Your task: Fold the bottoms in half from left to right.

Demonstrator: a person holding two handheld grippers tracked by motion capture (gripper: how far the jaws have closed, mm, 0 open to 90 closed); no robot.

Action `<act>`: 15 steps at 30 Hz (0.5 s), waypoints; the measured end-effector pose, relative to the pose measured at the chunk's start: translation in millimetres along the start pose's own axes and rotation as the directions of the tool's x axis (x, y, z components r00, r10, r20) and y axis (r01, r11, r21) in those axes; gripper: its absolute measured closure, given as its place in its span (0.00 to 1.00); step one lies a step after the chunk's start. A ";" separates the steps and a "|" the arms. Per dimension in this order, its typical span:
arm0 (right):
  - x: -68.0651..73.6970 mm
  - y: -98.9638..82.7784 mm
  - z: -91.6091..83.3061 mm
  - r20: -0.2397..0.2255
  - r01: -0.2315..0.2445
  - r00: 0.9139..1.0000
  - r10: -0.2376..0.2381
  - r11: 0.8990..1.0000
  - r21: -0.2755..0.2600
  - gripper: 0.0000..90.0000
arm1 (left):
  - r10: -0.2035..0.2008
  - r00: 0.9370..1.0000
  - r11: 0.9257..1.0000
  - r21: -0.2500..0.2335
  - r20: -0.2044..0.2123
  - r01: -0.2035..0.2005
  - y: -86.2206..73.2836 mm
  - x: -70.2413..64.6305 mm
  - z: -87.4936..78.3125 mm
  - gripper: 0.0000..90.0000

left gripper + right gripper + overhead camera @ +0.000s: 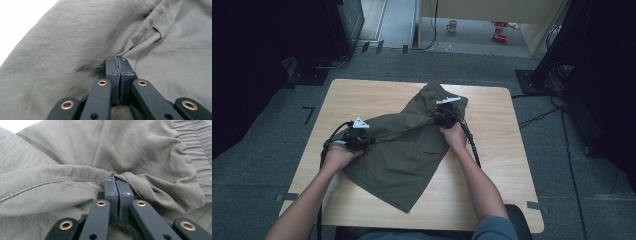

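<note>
Wooden table (492, 165), olive garment (404, 155) (rumpled) pinched by both clenched claws, left gripper (368, 141) and right gripper (438, 119).

bare table (362, 95) around the olive garment (407, 155) (heaped centrally), near-right tabletop open

Recording lab or studio, lone wooden table (362, 95) on grey carpet (257, 160), tape marks (308, 114) on the floor, black equipment stands (312, 65), trailing cables (537, 117), mug (452, 26) on the floor beyond
</note>
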State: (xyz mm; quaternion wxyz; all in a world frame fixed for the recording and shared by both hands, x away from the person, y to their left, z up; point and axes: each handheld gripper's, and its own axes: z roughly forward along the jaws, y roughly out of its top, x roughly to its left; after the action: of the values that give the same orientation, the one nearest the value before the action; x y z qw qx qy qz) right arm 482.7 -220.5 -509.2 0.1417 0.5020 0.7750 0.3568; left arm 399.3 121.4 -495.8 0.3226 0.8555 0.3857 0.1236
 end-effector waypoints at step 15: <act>-6.3 30.7 -34.0 -0.015 -0.014 1.000 0.012 0.996 -0.089 0.98 | 0.115 0.990 0.983 -0.155 0.078 -0.102 23.7 -42.9 -89.1 1.00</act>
State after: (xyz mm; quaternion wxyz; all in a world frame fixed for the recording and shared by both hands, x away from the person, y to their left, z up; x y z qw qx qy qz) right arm 486.7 -232.6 -464.7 0.1560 0.4976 0.7560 0.3955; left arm 343.2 118.7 -411.0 0.3952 0.8531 0.3138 0.1327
